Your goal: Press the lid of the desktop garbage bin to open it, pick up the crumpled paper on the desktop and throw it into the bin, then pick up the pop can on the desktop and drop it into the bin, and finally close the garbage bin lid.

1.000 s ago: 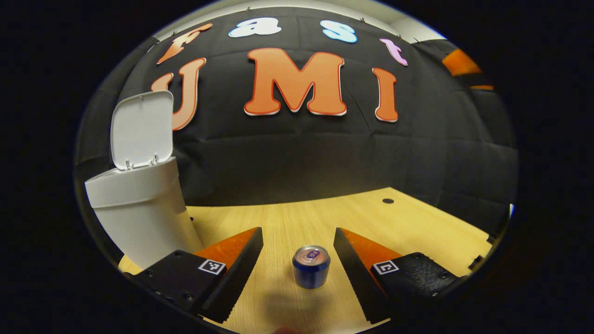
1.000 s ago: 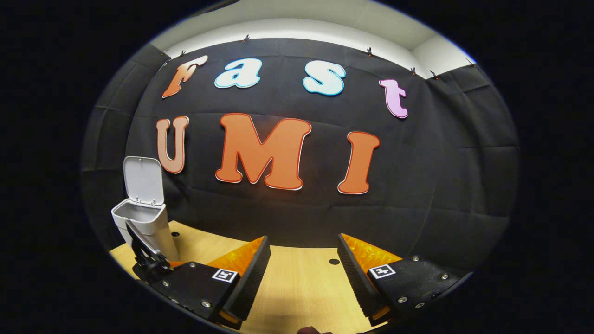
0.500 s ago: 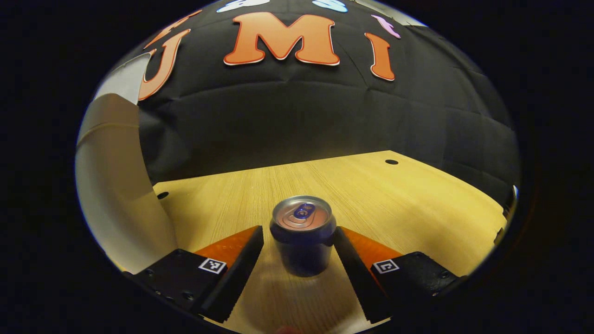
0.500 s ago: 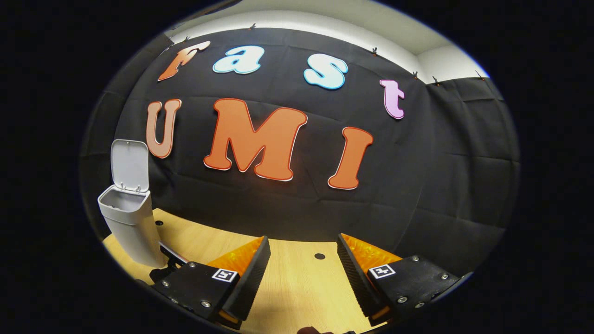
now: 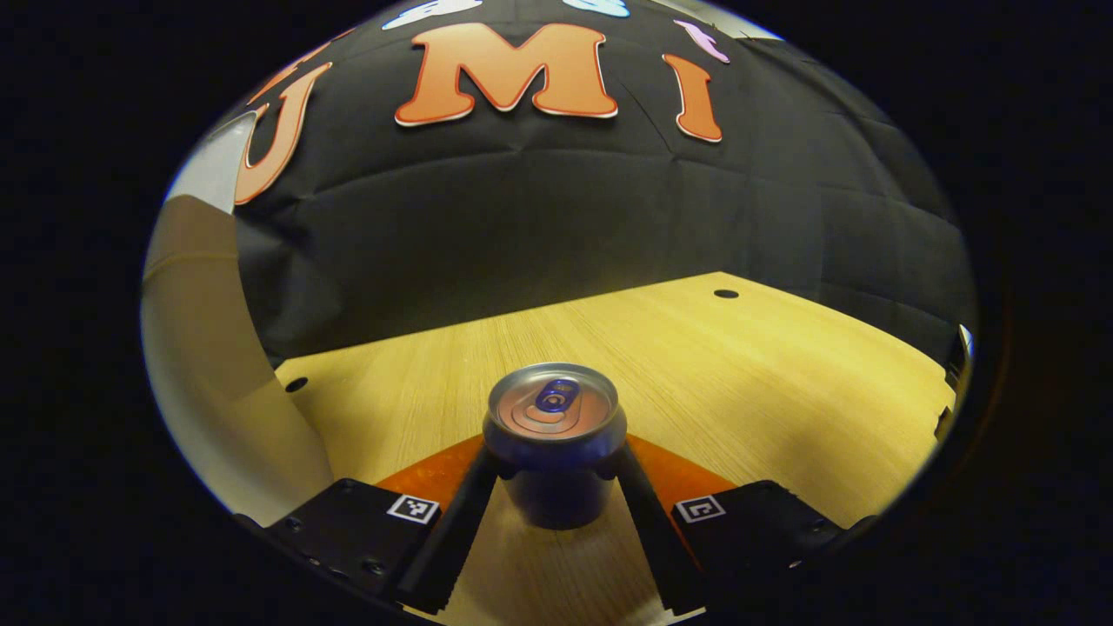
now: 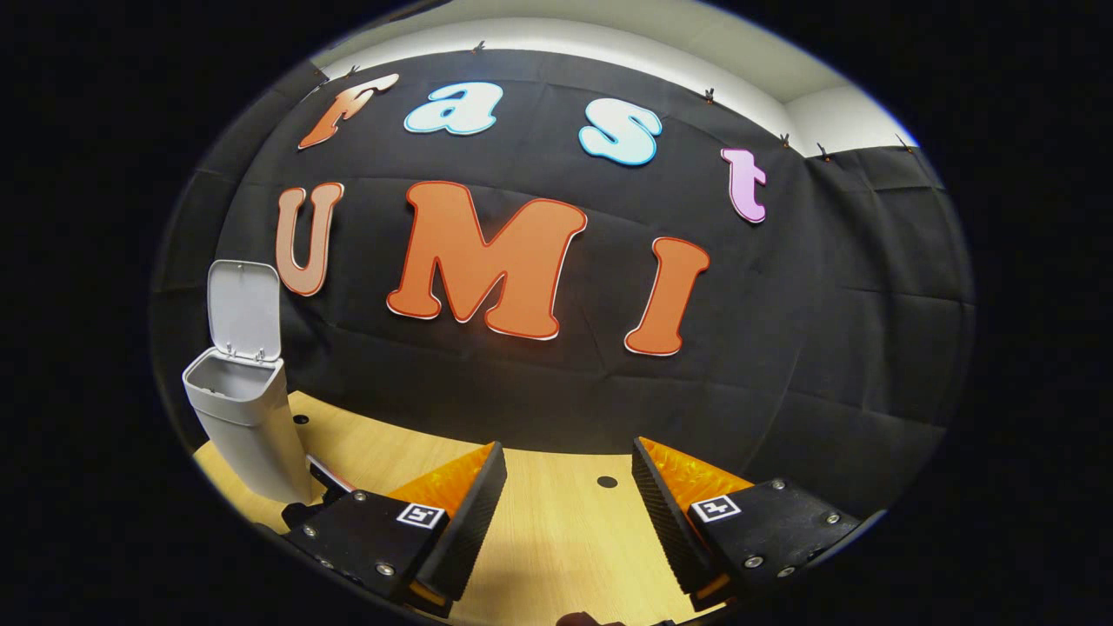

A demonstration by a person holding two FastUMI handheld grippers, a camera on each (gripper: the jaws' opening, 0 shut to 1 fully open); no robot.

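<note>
In the left gripper view, the left tool (image 5: 556, 487) has its two fingers pressed against the sides of the pop can (image 5: 555, 435), one on each flank. The can stands upright on the wooden bench (image 5: 765, 382), between the fingers, its pull-tab top facing up. The garbage bin (image 5: 204, 374) rises close by toward the bench's left edge.

In the right gripper view, the right tool (image 6: 561, 513) is spread wide with nothing between its fingers, above bare bench. The bin stands near the far left corner, its lid (image 6: 243, 309) raised upright.
</note>
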